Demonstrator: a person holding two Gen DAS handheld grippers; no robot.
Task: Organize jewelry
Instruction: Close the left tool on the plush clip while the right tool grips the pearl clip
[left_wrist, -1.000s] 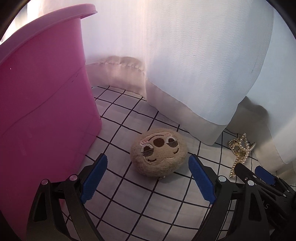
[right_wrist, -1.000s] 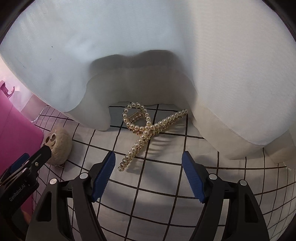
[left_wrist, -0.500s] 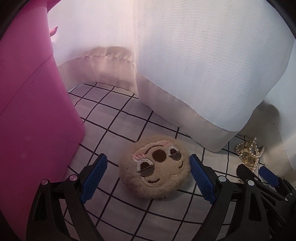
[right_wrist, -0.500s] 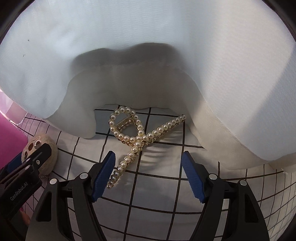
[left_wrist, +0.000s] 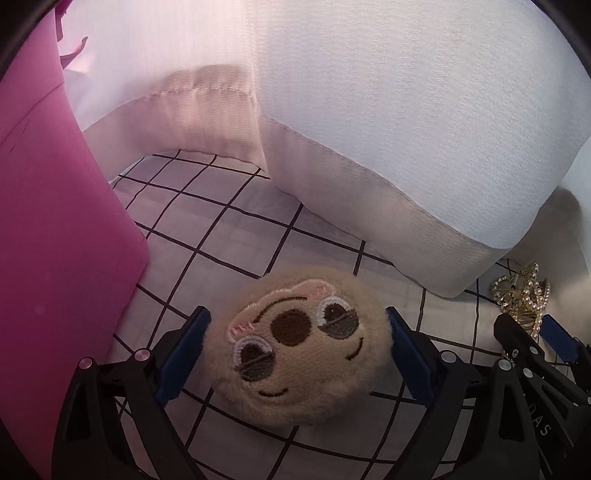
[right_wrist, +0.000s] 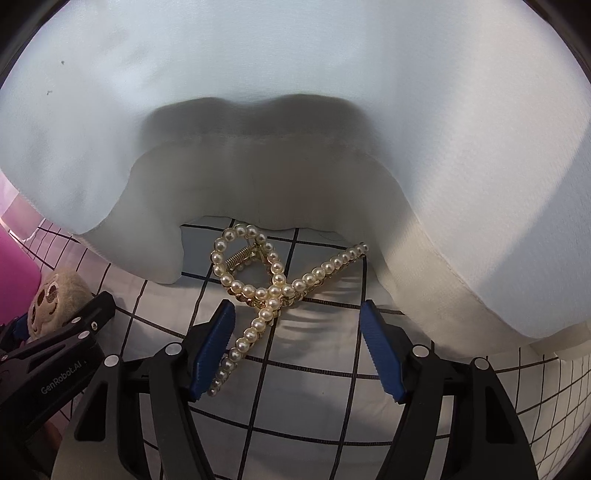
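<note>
Left hand-held gripper (left_wrist: 295, 362) straddles a plush face charm (left_wrist: 297, 347), tan and fuzzy with an embroidered animal face. Blue pads sit just beside its flanks; fur brushes the left pad, but I see no squeeze, so I read the jaws as apart. The charm lies flat on the checked cloth (left_wrist: 229, 229), near the wall of a pink bin (left_wrist: 55, 258).

Right hand-held gripper (right_wrist: 297, 343) is over the pearl hair claw (right_wrist: 273, 284). Its jaws have just been closing. The claw's long pearl arm runs down past the left pad, touching or just beside it; the right pad stands clear. Nothing clamped yet. The claw's loop end lies at the hem of a white curtain (right_wrist: 295, 110) that hangs onto the cloth.

Step in hand, as I judge it: a double pick-up, one item per hand, both at the moment before the grip.

Next move, left: close on the charm; soft, it will give. Right: the claw lies slantwise and off to the left pad's side, so a shift left or a twist before closing seems wise, or the pearls may skid out. The pink bin looks the likely destination.
</note>
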